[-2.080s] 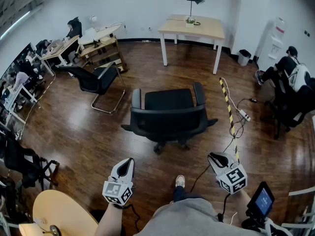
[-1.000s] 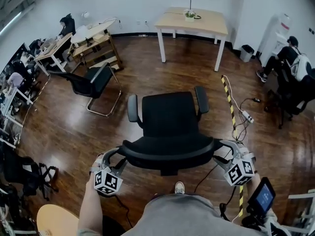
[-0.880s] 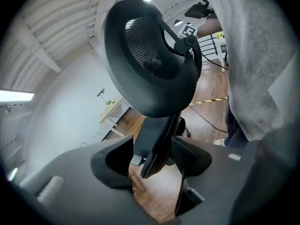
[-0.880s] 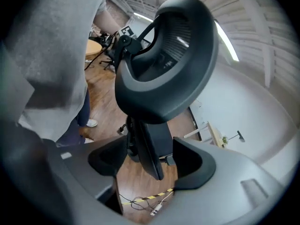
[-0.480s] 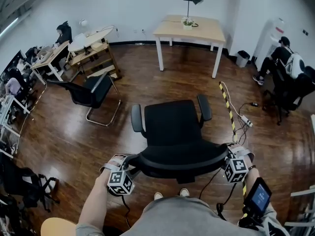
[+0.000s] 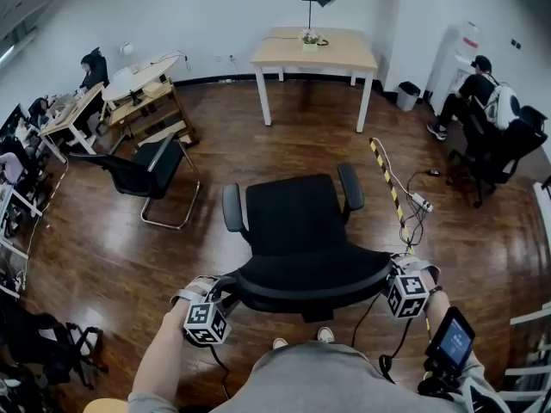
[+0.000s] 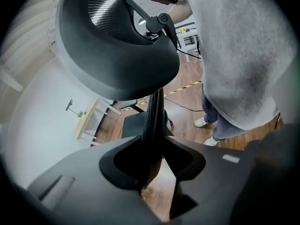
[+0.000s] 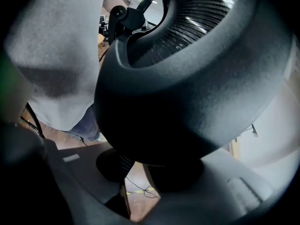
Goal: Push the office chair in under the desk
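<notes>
Their jaws having just been closing, left gripper [image 6: 215, 292] and right gripper [image 6: 394, 274] each pinch the black office chair's [image 6: 297, 218] curved mesh-backed rim, on glossy plank floor [image 6: 215, 153] well apart from the pale surface [image 6: 314, 48].

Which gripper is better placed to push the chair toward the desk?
Left, marginally. Both sets of jaws have just been closing; left gripper visibly pinches the backrest edge, the right gripper straddles its rim, contact too dark to confirm. Desk lies straight ahead.
</notes>
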`<action>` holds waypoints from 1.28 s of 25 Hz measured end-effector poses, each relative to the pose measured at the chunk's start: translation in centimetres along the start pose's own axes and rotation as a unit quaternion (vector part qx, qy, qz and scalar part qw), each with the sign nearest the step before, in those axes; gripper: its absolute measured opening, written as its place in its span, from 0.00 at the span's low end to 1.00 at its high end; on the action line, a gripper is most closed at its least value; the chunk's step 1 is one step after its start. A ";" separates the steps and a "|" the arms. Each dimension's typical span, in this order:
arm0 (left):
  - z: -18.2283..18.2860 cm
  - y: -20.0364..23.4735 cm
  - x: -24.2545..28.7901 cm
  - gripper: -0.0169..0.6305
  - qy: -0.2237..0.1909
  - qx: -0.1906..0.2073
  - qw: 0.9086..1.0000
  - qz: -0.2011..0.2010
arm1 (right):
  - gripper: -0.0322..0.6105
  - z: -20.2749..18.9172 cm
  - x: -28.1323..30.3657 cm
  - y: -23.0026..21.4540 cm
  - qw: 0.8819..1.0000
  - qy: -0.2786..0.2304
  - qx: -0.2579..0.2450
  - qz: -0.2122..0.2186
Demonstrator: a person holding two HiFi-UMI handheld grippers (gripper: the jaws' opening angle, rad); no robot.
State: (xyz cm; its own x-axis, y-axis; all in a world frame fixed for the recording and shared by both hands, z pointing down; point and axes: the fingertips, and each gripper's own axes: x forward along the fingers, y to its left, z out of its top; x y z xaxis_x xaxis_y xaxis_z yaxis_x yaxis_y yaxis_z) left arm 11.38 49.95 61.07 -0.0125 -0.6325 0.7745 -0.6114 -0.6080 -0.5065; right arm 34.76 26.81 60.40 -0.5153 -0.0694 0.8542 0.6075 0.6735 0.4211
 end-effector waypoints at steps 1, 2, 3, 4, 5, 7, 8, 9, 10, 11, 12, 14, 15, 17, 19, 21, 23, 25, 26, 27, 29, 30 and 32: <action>-0.4 0.3 0.0 0.25 0.001 0.002 1.000 -0.002 | 0.29 0.4 0.0 0.1 1.000 0.001 0.002 -0.001; -0.8 0.8 0.0 0.25 0.001 0.005 1.000 -0.005 | 0.29 0.8 0.1 0.1 1.000 0.002 0.004 -0.003; -1.2 1.2 0.0 0.25 0.001 0.009 1.000 -0.007 | 0.29 1.1 0.1 0.1 1.000 0.003 0.007 -0.005; -1.6 1.7 0.1 0.25 0.002 0.014 1.000 -0.010 | 0.28 1.5 0.2 0.1 1.000 0.004 0.011 -0.007; -2.1 2.2 0.2 0.25 0.003 0.019 1.000 -0.014 | 0.28 1.9 0.3 0.1 1.000 0.005 0.014 -0.011; -3.3 2.9 0.0 0.25 0.008 0.029 0.999 -0.023 | 0.28 3.3 0.5 0.5 1.000 0.008 0.019 -0.019; -4.1 3.0 -0.2 0.25 0.010 0.035 0.999 -0.027 | 0.28 4.2 0.7 0.9 0.999 0.009 0.022 -0.025; -5.0 3.1 -0.5 0.25 0.013 0.040 0.999 -0.031 | 0.27 5.2 0.8 1.4 0.999 0.011 0.024 -0.031; -5.9 3.1 -0.8 0.25 0.016 0.047 0.998 -0.034 | 0.27 6.3 0.9 2.1 0.999 0.013 0.026 -0.037; -6.9 3.1 -1.1 0.26 0.020 0.053 0.998 -0.036 | 0.27 7.4 0.9 2.8 0.999 0.015 0.028 -0.044; -7.7 3.2 -1.4 0.26 0.024 0.058 0.997 -0.037 | 0.27 8.4 1.0 3.4 0.998 0.016 0.028 -0.052; -9.2 3.9 -1.7 0.26 0.033 0.065 0.997 -0.039 | 0.26 10.2 1.3 4.2 0.997 0.018 0.029 -0.062; -9.9 4.2 -1.7 0.26 0.039 0.067 0.996 -0.041 | 0.26 11.0 1.5 4.4 0.997 0.018 0.031 -0.065; -11.3 4.7 -1.6 0.27 0.049 0.071 0.995 -0.045 | 0.26 12.1 1.8 4.6 0.997 0.016 0.036 -0.067; -11.8 5.2 -1.5 0.27 0.050 0.074 0.995 -0.044 | 0.26 12.7 1.9 4.8 0.997 0.015 0.041 -0.069; -11.9 5.4 -1.4 0.27 0.046 0.078 0.995 -0.044 | 0.26 12.8 2.0 4.9 0.996 0.018 0.046 -0.072; -11.8 5.5 -1.5 0.27 0.038 0.083 0.995 -0.042 | 0.26 13.0 2.1 5.1 0.996 0.022 0.051 -0.075; -12.0 5.6 -1.5 0.27 0.031 0.087 0.995 -0.040 | 0.26 13.3 2.3 5.1 0.995 0.026 0.054 -0.077; -12.1 5.6 -1.5 0.27 0.030 0.088 0.995 -0.040 | 0.26 13.4 2.4 5.1 0.995 0.028 0.055 -0.079; -12.1 5.6 -1.6 0.27 0.028 0.088 0.995 -0.040 | 0.26 13.5 2.4 5.1 0.995 0.030 0.056 -0.079; -11.9 5.5 -1.6 0.27 0.025 0.088 0.995 -0.040 | 0.26 13.4 2.2 5.1 0.995 0.033 0.058 -0.079; -11.6 5.5 -1.6 0.27 0.024 0.088 0.995 -0.039 | 0.26 13.3 2.1 5.1 0.995 0.033 0.058 -0.079; -11.5 5.6 -1.8 0.27 0.027 0.088 0.995 -0.041 | 0.26 13.2 2.0 5.1 0.995 0.034 0.060 -0.079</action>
State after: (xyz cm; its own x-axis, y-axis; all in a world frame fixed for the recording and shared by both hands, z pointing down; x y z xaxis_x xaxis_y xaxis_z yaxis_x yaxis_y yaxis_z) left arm -1.11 53.14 61.20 -0.0137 -0.5543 0.8322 -0.4648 -0.7333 -0.4961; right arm 28.82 39.83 60.17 -0.5543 -0.2282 0.8004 0.4439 0.7324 0.5163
